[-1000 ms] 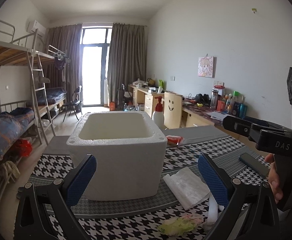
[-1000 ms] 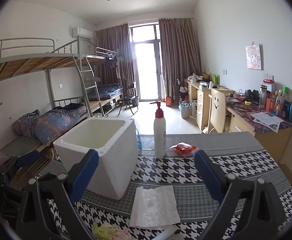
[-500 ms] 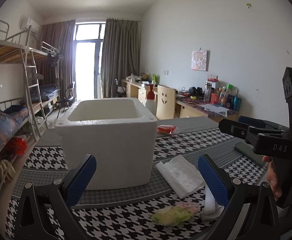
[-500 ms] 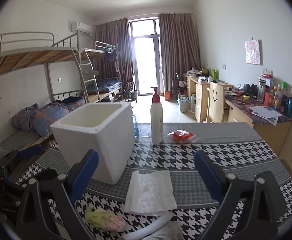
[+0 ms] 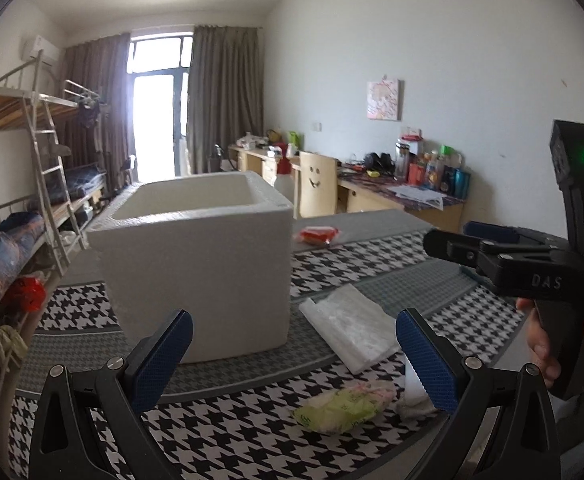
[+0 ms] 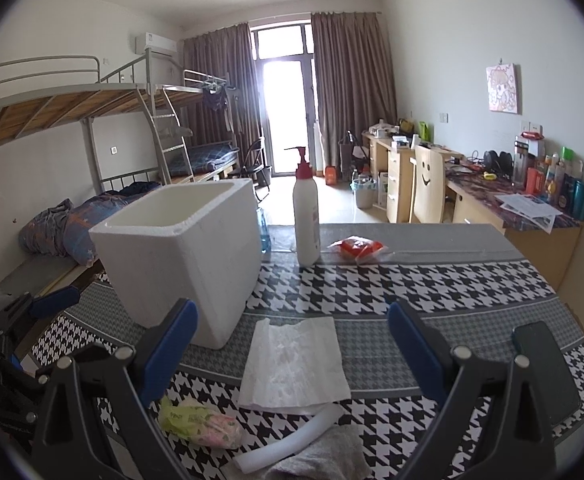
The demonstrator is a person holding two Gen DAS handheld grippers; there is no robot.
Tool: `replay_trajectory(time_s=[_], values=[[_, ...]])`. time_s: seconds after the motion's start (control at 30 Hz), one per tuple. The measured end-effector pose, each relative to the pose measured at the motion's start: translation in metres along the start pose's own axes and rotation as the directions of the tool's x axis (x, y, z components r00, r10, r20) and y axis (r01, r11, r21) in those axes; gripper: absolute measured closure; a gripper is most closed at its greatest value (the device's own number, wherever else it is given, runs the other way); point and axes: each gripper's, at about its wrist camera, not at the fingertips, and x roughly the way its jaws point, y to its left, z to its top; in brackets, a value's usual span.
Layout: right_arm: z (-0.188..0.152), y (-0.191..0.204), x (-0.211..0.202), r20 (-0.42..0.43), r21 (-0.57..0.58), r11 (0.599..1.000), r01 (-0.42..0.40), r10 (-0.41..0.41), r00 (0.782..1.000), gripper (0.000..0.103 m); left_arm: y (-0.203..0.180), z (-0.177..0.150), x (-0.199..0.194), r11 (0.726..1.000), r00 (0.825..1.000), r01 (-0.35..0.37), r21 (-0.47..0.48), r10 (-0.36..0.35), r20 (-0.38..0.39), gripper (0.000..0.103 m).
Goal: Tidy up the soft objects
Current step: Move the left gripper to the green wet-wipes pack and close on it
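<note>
A white foam box (image 5: 199,264) stands open on the houndstooth table; it also shows in the right wrist view (image 6: 179,256). A white folded tissue sheet (image 6: 294,362) lies in front of it, seen too in the left wrist view (image 5: 350,328). A green-pink soft packet (image 6: 199,426) (image 5: 342,406), a white foam tube (image 6: 292,442) and a grey cloth (image 6: 320,460) lie near the front edge. A red packet (image 6: 358,249) lies at the back. My left gripper (image 5: 292,354) and my right gripper (image 6: 292,342) are both open and empty, above the front of the table.
A white pump bottle (image 6: 306,224) stands behind the box. A dark phone (image 6: 544,364) lies at the table's right. The right gripper's body (image 5: 532,264) shows at the right of the left wrist view. Bunk beds stand left, desks right.
Both grippers have dropped lower and pulled back a little, so more of the table's front edge and the packet, tube and cloth show. Both stay open.
</note>
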Motion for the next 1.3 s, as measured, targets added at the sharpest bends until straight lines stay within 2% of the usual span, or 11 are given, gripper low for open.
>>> replay_trajectory(time_s=[0.43, 0.93, 1.13, 1.23, 1.3], values=[[-0.010, -0.005, 0.005, -0.046, 0.018, 1.000, 0.008, -0.008, 0.999, 0.005, -0.006, -0.016, 0.010, 0.999, 0.995, 0.048, 0.010, -0.047, -0.091, 0.001], [-0.022, -0.012, 0.019, -0.112, 0.044, 0.999, 0.009, -0.004, 0.994, 0.005, -0.013, -0.033, 0.037, 0.993, 0.973, 0.120, -0.004, -0.119, -0.198, 0.001], [-0.023, -0.008, 0.027, -0.146, 0.021, 1.000, 0.018, -0.015, 0.989, 0.005, -0.020, -0.040, 0.053, 0.986, 0.951, 0.165, 0.006, -0.158, -0.265, 0.013], [-0.023, -0.010, 0.032, -0.160, 0.035, 0.999, 0.011, -0.005, 0.987, 0.005, -0.021, -0.044, 0.060, 0.986, 0.942, 0.169, 0.011, -0.158, -0.295, 0.020], [-0.024, -0.011, 0.033, -0.166, 0.037, 0.999, 0.008, -0.001, 0.986, 0.005, -0.021, -0.045, 0.064, 0.985, 0.938, 0.172, 0.009, -0.161, -0.308, 0.021]])
